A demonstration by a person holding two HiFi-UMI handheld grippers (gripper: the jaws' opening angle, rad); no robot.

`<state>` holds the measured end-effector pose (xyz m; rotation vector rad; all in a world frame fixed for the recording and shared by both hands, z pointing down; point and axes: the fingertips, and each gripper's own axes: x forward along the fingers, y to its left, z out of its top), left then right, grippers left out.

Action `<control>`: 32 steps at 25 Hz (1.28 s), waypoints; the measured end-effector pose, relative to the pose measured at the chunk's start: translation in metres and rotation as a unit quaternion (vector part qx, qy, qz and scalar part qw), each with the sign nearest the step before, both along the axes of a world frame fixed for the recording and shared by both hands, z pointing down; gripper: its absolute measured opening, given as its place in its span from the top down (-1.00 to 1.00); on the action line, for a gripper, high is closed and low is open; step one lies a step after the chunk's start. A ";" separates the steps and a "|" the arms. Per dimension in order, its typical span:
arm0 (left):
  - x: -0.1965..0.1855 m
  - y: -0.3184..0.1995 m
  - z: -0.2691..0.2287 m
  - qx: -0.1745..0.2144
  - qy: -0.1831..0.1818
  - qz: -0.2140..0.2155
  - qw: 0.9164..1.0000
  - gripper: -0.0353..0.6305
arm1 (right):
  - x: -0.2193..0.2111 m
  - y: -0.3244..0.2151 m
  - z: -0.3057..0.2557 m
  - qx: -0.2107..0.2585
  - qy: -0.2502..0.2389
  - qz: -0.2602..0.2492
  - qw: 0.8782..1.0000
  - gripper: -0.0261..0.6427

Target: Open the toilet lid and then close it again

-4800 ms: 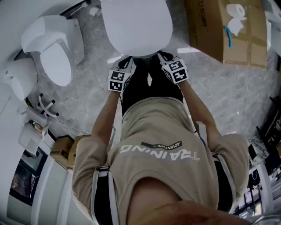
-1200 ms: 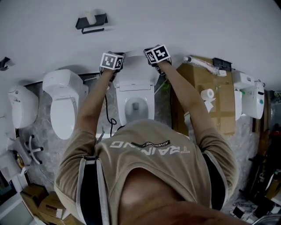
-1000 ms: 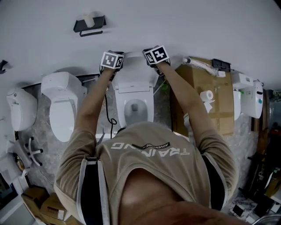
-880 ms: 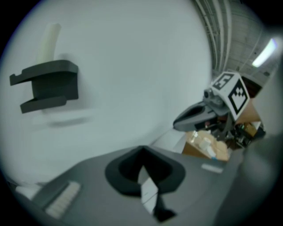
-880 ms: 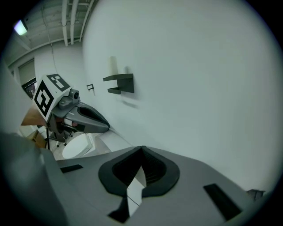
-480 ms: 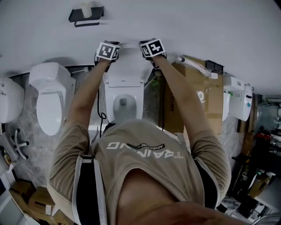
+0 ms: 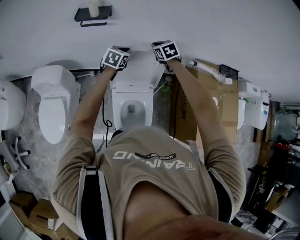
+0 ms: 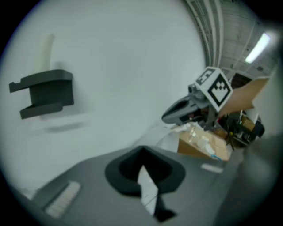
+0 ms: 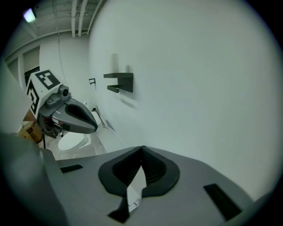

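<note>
White wall (image 7: 220, 28) fills the top of the head view. Toilet (image 7: 132, 112) stands at its foot, centre, bowl uncovered. Toilet lid (image 7: 139, 68) is up, upright against the wall. 2nd toilet (image 7: 50, 101) sits to its left, cardboard box (image 7: 187, 110) just to its right. Left gripper (image 7: 115, 57) is at the lid's top-left corner, right gripper (image 7: 165, 50) at its top-right corner. Both have jaws closed tip to tip, nothing clamped. Black shelf (image 7: 93, 14) is on the wall, upper left.

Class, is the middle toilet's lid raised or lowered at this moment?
Raised: the lid stands upright against the wall, and the bowl below it lies open to view.
</note>
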<state>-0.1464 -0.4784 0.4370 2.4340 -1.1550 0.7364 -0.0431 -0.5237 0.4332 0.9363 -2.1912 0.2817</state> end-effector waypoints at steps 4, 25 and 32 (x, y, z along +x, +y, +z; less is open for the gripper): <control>0.005 0.009 -0.005 0.014 0.012 -0.011 1.000 0.88 | 0.006 -0.008 0.006 -0.018 -0.004 0.016 1.000 0.89; 0.010 0.053 0.027 -0.052 0.040 0.014 0.998 0.88 | -0.015 0.008 0.021 -0.099 0.030 -0.039 0.994 0.89; 0.019 0.091 0.037 -0.089 0.063 0.043 0.993 0.88 | -0.013 0.047 0.018 -0.084 0.034 -0.060 0.994 0.89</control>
